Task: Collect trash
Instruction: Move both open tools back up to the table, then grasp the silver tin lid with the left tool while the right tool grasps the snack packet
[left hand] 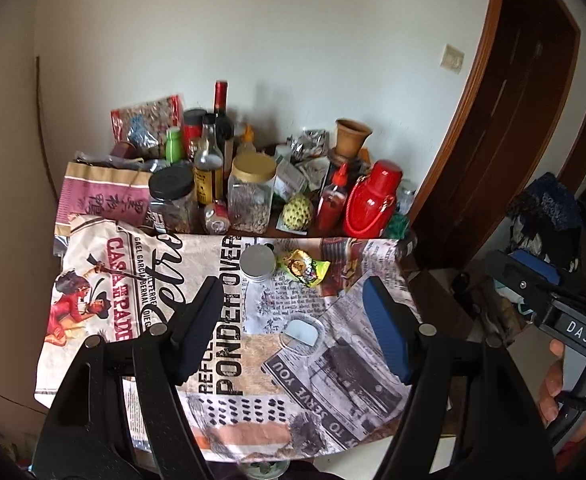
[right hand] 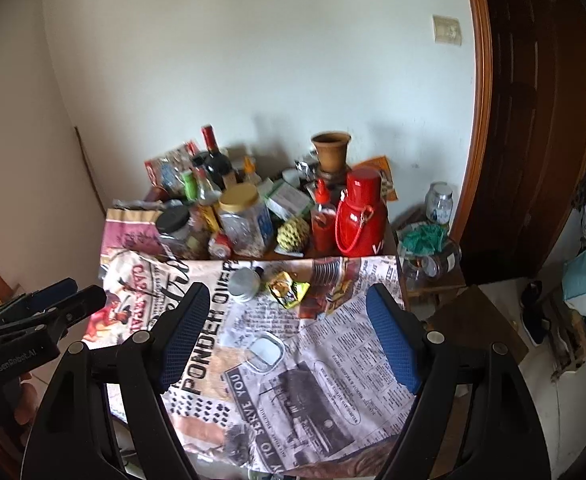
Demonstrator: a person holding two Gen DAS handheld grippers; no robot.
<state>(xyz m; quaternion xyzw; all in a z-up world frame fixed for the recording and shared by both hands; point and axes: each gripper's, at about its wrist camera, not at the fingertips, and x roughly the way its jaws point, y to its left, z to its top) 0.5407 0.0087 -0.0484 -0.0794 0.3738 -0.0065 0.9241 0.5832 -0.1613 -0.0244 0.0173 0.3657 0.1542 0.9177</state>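
Note:
A crumpled yellow-green snack wrapper (left hand: 303, 267) (right hand: 288, 289) lies on the newspaper-print tablecloth (left hand: 229, 364) (right hand: 333, 344), beside a small round silver tin (left hand: 258, 263) (right hand: 245, 283). A clear plastic lid or cup (left hand: 301, 334) (right hand: 267, 352) lies nearer on the cloth. My left gripper (left hand: 293, 332) is open and empty, held above the cloth in front of the clear lid. My right gripper (right hand: 287, 340) is open and empty, also above the cloth, with the clear lid between its fingers. The left gripper also shows in the right wrist view (right hand: 45, 308) at the far left.
The back of the table is crowded: jars (left hand: 251, 192), bottles (left hand: 209, 168), a red flask (left hand: 371, 200), a red sauce bottle (left hand: 331, 204), a clay pot (left hand: 351, 136), a custard apple (left hand: 297, 210), a paper bag (left hand: 101, 192). A dark wooden door (left hand: 513, 120) stands at the right. Shoes and clutter (right hand: 553, 320) lie on the floor.

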